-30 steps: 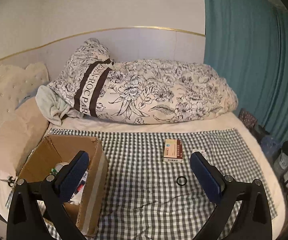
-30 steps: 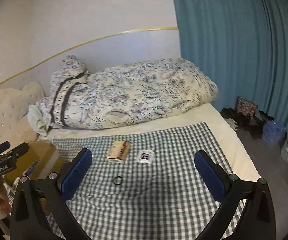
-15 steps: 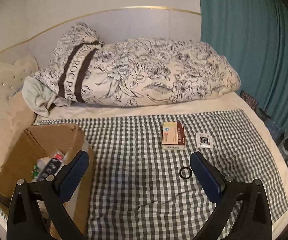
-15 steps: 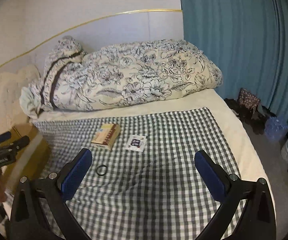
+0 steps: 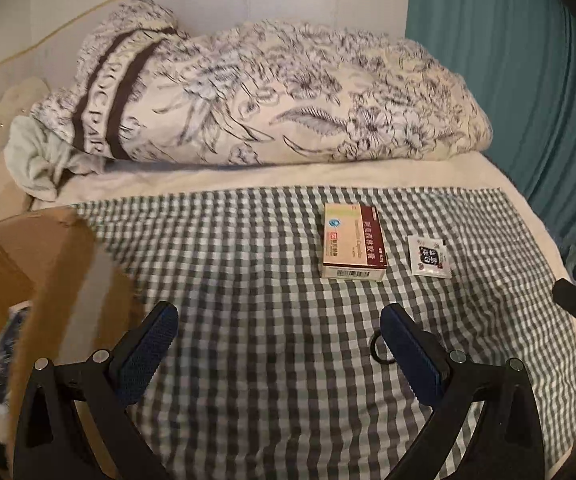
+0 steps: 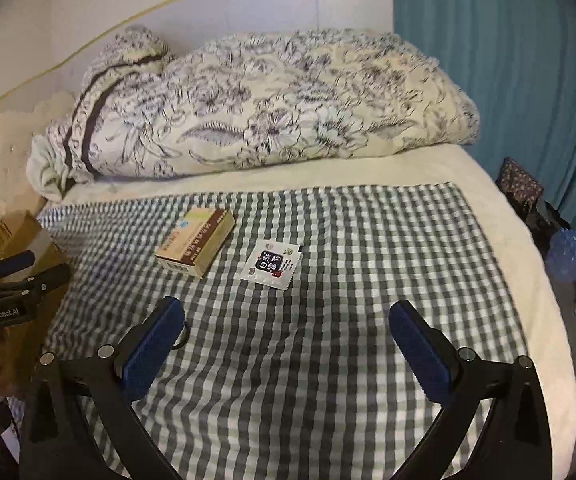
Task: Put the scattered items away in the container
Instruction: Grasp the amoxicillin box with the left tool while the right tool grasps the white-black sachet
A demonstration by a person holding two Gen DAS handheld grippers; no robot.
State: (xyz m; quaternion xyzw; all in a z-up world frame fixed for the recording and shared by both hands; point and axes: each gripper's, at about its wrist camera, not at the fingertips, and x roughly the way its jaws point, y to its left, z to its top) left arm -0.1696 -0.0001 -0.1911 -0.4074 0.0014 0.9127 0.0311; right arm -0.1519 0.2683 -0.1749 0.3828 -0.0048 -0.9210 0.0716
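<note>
Both grippers have come forward and lower over the bed since a moment ago, and the cardboard box (image 5: 28,264) has slid off to the left edge of the left view. The left gripper (image 5: 278,344) has its jaws spread wide with nothing between them. The right gripper (image 6: 286,340) is the same — jaws apart, empty.

A small black ring (image 5: 381,350) lies on the checked cloth (image 5: 248,280) just beside the left gripper's right finger, partly hidden behind it. In the right view the ring (image 6: 180,338) peeks out behind that gripper's left finger. Further out sits a flat medicine box (image 5: 353,242), and just to its right a small white packet (image 5: 429,256). These three things are not yet in the cardboard box, which has some things inside already.

What could go wrong? I think the ring is thin and flat, so the jaws may slide over it or pinch the cloth and pull it, which would drag the other things along. Both grippers are near the ring, so they might bump.

The packet (image 6: 272,264) has bold dark letters I cannot read well. The medicine box has Chinese writing on its dark red side and a barcode on its end. The rolled quilt (image 5: 268,92) shows part of a word, "PAR". The left gripper seen from the right side says "GenRobot.AI".
</note>
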